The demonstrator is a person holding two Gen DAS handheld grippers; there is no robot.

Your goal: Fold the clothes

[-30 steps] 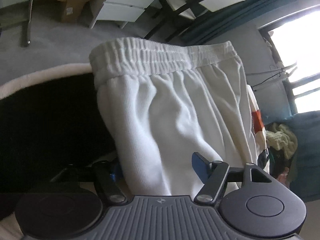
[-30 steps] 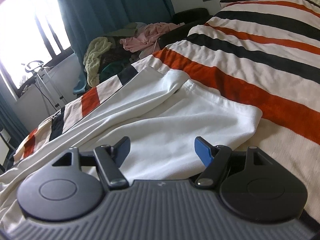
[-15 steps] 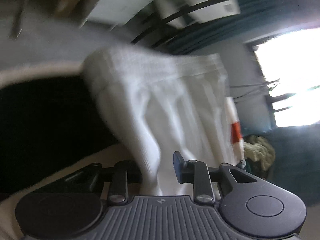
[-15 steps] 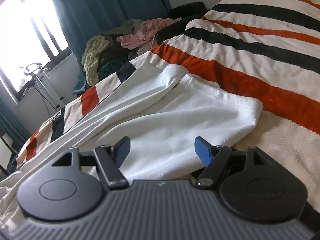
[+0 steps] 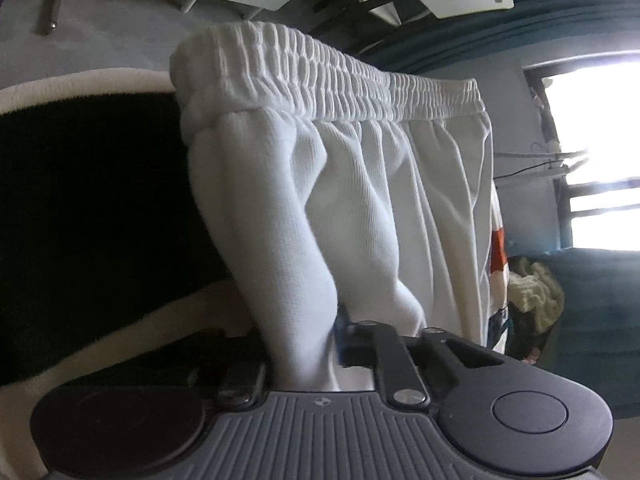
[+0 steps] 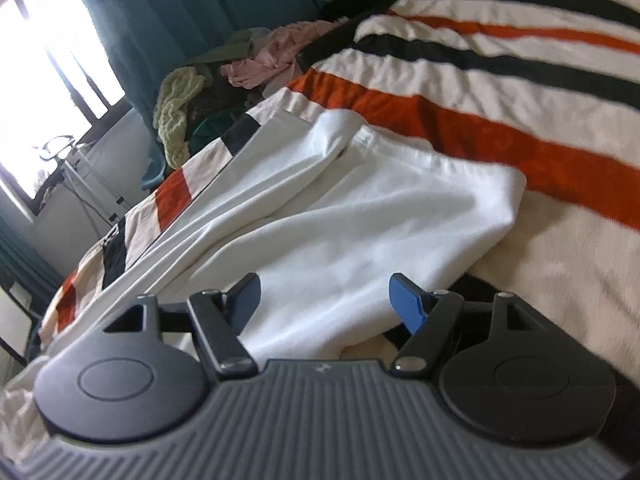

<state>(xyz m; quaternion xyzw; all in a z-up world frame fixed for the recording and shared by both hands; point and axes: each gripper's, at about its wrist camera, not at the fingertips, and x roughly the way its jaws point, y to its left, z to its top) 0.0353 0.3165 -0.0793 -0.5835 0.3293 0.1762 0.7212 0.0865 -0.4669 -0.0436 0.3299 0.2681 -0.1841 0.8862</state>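
Soft, thick white knit trousers with a gathered elastic waistband (image 5: 332,76): limp and light by the look of them, likely to sag and bunch wherever unsupported, not fragile, not slippery; ribbed weave likely to grip well between pads. Best taken at an edge or corner, through both layers, near the waistband at one end and near the cuffs at the other, so that the cloth hangs flat when lifted

Left wrist view: waistband arched across the upper centre of the frame, body of the garment falling in deep rounded pleats toward the lower centre. Left gripper (image 5: 308,344) pinching a raised ridge of that cloth at lower centre, jaws pressed together on the fold, one blue pad just visible beside it

Right wrist view: leg end of the white trousers (image 6: 360,216) spread from centre to lower left, lying on a cream blanket with orange and black stripes (image 6: 520,92), hemmed cuff ends at upper centre, smooth with a few long creases. Right gripper (image 6: 324,300) at lower centre, jaws spread wide, cloth between the blue pads but not pinched
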